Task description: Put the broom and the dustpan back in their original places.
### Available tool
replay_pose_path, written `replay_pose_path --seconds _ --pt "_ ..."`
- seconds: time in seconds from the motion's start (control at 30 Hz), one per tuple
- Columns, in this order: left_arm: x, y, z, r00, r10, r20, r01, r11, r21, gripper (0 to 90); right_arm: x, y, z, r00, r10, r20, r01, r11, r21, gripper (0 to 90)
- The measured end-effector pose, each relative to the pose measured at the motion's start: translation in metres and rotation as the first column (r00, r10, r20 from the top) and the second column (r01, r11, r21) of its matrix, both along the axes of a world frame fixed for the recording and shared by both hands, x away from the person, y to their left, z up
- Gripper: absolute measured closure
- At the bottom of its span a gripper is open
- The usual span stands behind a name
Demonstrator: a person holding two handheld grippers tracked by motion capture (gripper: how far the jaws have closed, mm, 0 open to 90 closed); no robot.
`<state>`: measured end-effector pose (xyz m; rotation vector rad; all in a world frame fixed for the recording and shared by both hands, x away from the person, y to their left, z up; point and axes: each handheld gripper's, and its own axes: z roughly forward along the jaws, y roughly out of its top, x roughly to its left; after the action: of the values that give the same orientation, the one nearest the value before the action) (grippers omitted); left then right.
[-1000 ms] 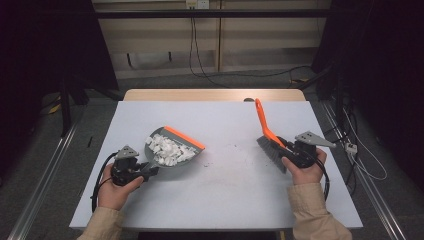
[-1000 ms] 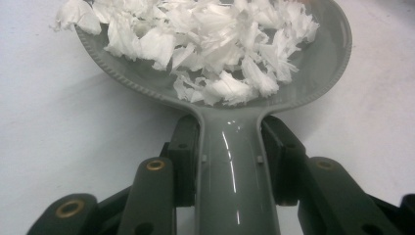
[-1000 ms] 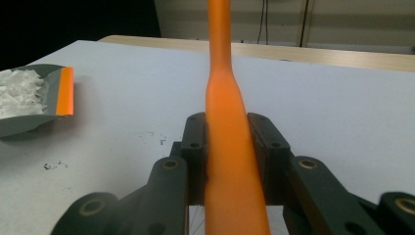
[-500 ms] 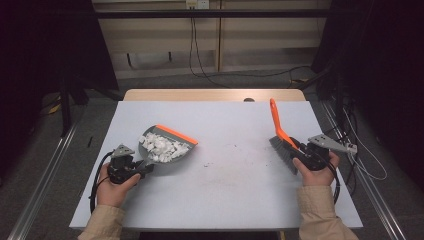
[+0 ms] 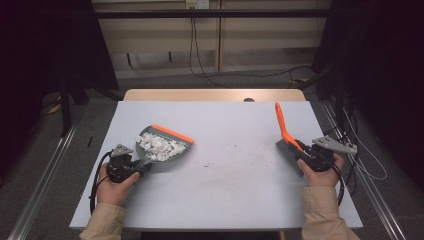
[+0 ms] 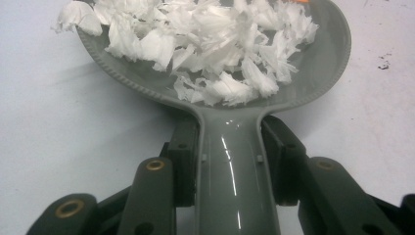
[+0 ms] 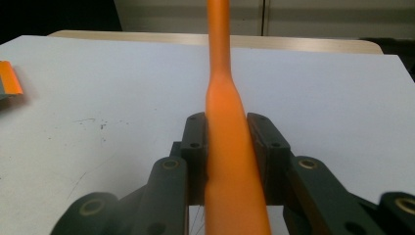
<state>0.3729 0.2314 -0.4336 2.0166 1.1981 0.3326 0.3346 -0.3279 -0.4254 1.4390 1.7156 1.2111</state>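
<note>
- Holding the grey dustpan [image 5: 162, 147] by its handle, your left gripper [image 5: 131, 164] sits near the left edge of the surface [image 5: 235, 200], towards the near corner; the jaws are pinching the handle from both sides, as the left gripper view shows plainly, with the left gripper [image 6: 230, 161] clamped just below where the handle widens into the dustpan [image 6: 313, 73].
- You have white paper scraps [image 5: 159, 145] heaped in the pan, lying against its back wall and spilling towards the mouth; in the left gripper view the paper scraps [image 6: 205, 44] cover most of the pan floor, and one piece hangs over the rim on the left of that view.
- The pan's orange lip [image 5: 172, 133] points away from you, towards the middle of the surface, and the pan is tilted so the lip is raised.
- Your right gripper [image 5: 306, 156] is near the right edge of the surface, and its jaws are pinching the orange-handled brush [image 5: 284, 131]. In the right gripper view the right gripper [image 7: 229, 156] presses on both sides of the brush [image 7: 222, 112] handle, which runs straight up between the jaws.
- The brush handle slants up and away towards the far edge; its dark bristles [image 5: 286, 149] sit just beside your right hand [image 5: 320, 172], low over the surface.
- Your left hand [image 5: 116, 185] wraps the gripper body close to the near edge.
- Dustpan and brush are well apart, with faint dark specks [image 5: 220, 162] on the surface between them.
</note>
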Motion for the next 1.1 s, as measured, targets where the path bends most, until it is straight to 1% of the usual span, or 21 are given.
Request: replay_pose_path --seconds 0.23,0.27,0.47,0.5,0.6,0.73,0.77,0.87,0.93,1.0,1.1 --pt "0.001 0.0 -0.001 0.9996 0.03 0.001 -0.03 0.9996 0.0 62.1 -0.002 -0.005 -0.001 0.9998 -0.017 -0.001 0.017 1.0 -0.006 71.4" --pt "0.001 0.0 -0.001 0.9996 0.03 0.0 -0.03 0.9996 0.003 62.1 -0.002 -0.006 -0.001 0.9997 -0.023 -0.003 0.023 1.0 -0.001 71.3" --pt "0.003 0.002 -0.002 0.9988 0.048 0.0 -0.048 0.9988 -0.006 62.1 -0.003 -0.012 -0.003 0.9992 -0.039 -0.004 0.039 0.999 -0.003 71.4" --pt "0.003 0.001 -0.003 0.9987 0.051 -0.001 -0.051 0.9987 -0.002 62.1 -0.003 -0.012 -0.003 0.9992 -0.04 -0.004 0.04 0.999 -0.007 71.4" --pt "0.003 0.0 -0.004 0.9982 0.06 -0.001 -0.06 0.9982 0.002 62.0 -0.003 -0.012 -0.004 0.9991 -0.041 -0.009 0.041 0.999 -0.019 71.4" --pt "0.003 0.001 -0.004 0.9974 0.072 0.005 -0.072 0.9974 0.008 62.0 -0.003 -0.011 -0.005 0.9989 -0.047 -0.002 0.047 0.998 -0.032 71.3" --pt "0.003 0.001 -0.004 0.9968 0.08 0.005 -0.08 0.9967 0.012 62.0 -0.003 -0.011 -0.005 0.9988 -0.049 -0.001 0.049 0.998 -0.033 71.4" --pt "0.003 0.003 -0.005 0.9957 0.093 0.001 -0.093 0.9956 0.009 62.0 -0.003 -0.012 -0.006 0.9986 -0.053 -0.001 0.053 0.998 -0.032 71.3" --pt "0.003 0.003 -0.006 0.9957 0.093 0.002 -0.093 0.9956 0.007 62.0 -0.003 -0.013 -0.007 0.9985 -0.055 0.002 0.055 0.998 -0.026 71.3" --pt "0.003 0.002 -0.006 0.9954 0.095 -0.003 -0.095 0.9954 0.012 61.9 -0.003 -0.012 -0.007 0.9987 -0.05 0.004 0.05 0.998 -0.031 71.3" --pt "0.002 0.002 -0.006 0.9951 0.099 0.002 -0.099 0.9951 0.005 61.2 -0.002 -0.01 -0.007 0.9991 -0.043 0.002 0.043 0.999 -0.029 71.3"
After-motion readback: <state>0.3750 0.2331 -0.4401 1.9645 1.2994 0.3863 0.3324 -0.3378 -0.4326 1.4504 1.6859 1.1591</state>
